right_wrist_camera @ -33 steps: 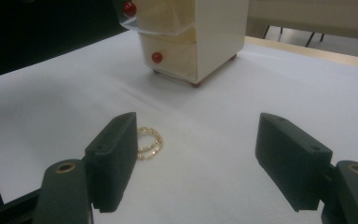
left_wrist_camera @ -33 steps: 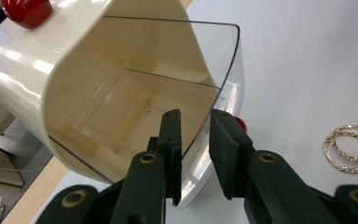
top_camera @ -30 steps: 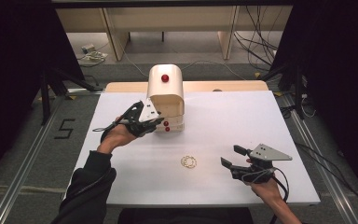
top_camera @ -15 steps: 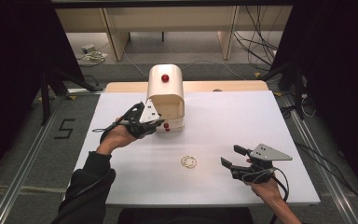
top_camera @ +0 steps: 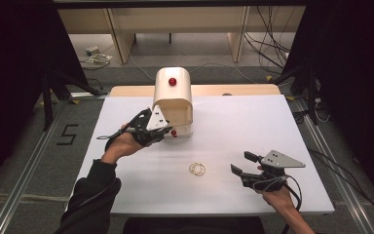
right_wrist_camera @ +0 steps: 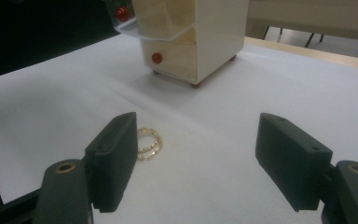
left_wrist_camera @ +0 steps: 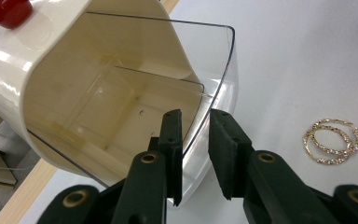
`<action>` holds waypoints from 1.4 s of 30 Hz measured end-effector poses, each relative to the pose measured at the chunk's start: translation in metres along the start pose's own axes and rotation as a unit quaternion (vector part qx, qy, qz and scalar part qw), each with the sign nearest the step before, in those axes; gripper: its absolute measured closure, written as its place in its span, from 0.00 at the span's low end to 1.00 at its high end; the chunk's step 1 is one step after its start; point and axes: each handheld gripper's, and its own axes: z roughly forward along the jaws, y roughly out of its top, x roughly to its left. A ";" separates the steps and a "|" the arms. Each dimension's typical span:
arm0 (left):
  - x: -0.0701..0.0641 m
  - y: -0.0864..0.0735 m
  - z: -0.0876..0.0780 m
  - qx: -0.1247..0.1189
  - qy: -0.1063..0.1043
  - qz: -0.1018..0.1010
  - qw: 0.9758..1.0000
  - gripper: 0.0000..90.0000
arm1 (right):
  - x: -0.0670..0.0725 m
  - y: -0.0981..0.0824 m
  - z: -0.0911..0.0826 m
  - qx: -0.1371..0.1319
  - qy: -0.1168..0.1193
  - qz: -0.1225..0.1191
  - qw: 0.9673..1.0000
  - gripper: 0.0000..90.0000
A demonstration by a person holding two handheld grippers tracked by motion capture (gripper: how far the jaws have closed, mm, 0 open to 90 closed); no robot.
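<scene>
A cream box [top_camera: 174, 95] with a red knob [top_camera: 172, 81] on its rounded top stands at the back middle of the white table [top_camera: 272, 126]. Its clear front door [left_wrist_camera: 214, 60] is swung up, and my left gripper [top_camera: 168, 127] [left_wrist_camera: 196, 126] is shut on the door's lower edge, holding it raised. The inside of the box [left_wrist_camera: 116, 107] looks hollow. A lower drawer with a red knob [right_wrist_camera: 156, 58] is closed. Two gold bracelets [top_camera: 197, 168] [left_wrist_camera: 333, 140] [right_wrist_camera: 148, 142] lie together on the table. My right gripper [top_camera: 243, 163] [right_wrist_camera: 196, 158] rests open to their right, nothing between its jaws.
A strip of wooden board [top_camera: 243, 89] shows behind the table's far edge. Metal rails [top_camera: 29, 161] run along the floor on both sides, and cables [top_camera: 272, 44] lie on the floor beyond the table.
</scene>
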 end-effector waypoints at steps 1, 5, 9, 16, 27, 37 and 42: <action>0.000 0.000 0.000 0.000 0.000 0.000 1.000 0.83 | 0.000 0.000 0.000 0.000 0.000 0.000 1.000 0.34; -0.001 0.000 -0.001 0.000 -0.003 -0.003 1.000 0.82 | 0.000 0.000 0.000 -0.001 0.000 -0.001 1.000 0.34; -0.002 0.001 -0.001 0.004 -0.007 0.001 1.000 0.82 | 0.000 0.000 0.000 0.000 0.000 -0.001 1.000 0.34; -0.002 0.001 -0.002 0.007 -0.010 -0.001 1.000 0.82 | 0.000 0.000 0.000 0.000 0.000 0.000 1.000 0.34; -0.002 0.002 -0.004 0.001 -0.005 -0.009 1.000 0.78 | 0.000 0.000 0.000 -0.001 0.001 -0.001 1.000 0.34; 0.000 0.002 -0.008 -0.009 -0.001 -0.024 1.000 0.71 | 0.000 0.000 0.000 -0.001 0.002 0.001 1.000 0.34; 0.001 0.003 -0.011 -0.017 0.005 -0.037 0.999 0.64 | 0.000 0.000 0.000 -0.001 0.002 0.000 1.000 0.34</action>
